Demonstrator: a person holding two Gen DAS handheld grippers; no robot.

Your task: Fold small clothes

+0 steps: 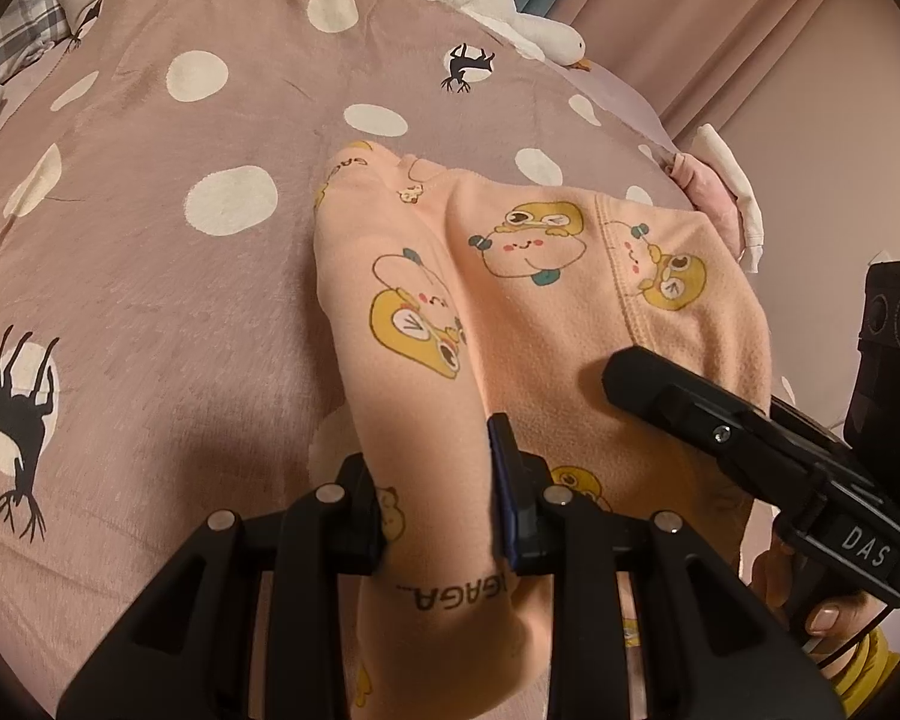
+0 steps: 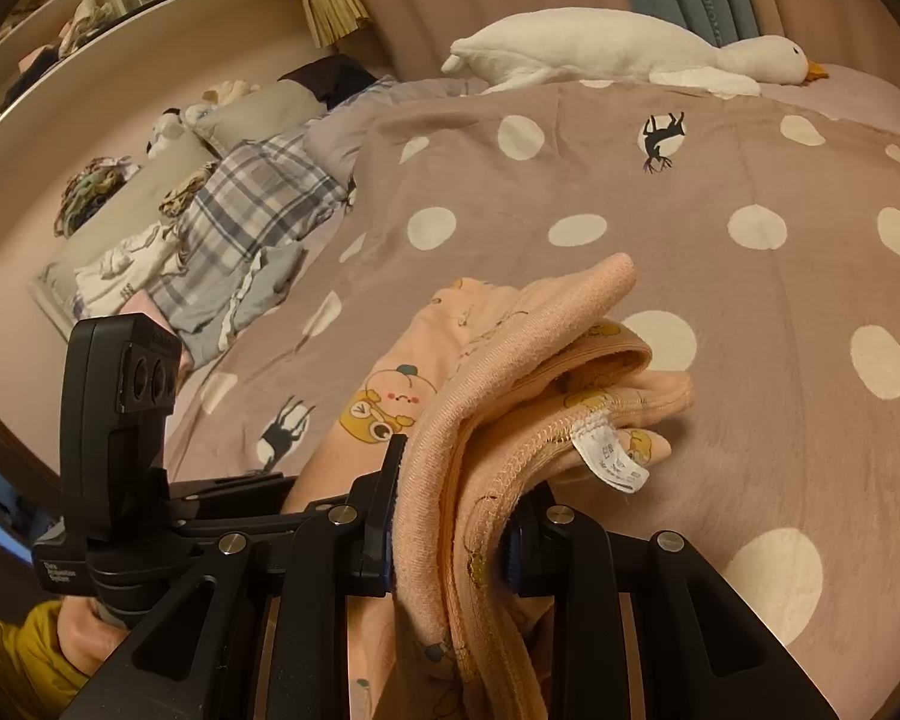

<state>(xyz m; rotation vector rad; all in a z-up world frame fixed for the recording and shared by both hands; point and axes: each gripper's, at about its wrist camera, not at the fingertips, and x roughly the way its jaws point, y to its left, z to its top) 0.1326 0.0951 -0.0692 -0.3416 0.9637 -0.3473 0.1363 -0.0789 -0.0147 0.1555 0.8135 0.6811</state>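
Observation:
A small peach garment with cartoon prints lies on the pink polka-dot bedspread. My left gripper is shut on a raised fold of it near the camera. My right gripper is shut on the bunched waistband end, where a white care label hangs out. The right gripper also shows in the left wrist view over the garment's right side. The left gripper's body shows at the left of the right wrist view.
A white plush goose lies at the far edge of the bed. Plaid bedding and piled clothes sit at the far left beside a white shelf unit. Pink curtains hang behind the bed.

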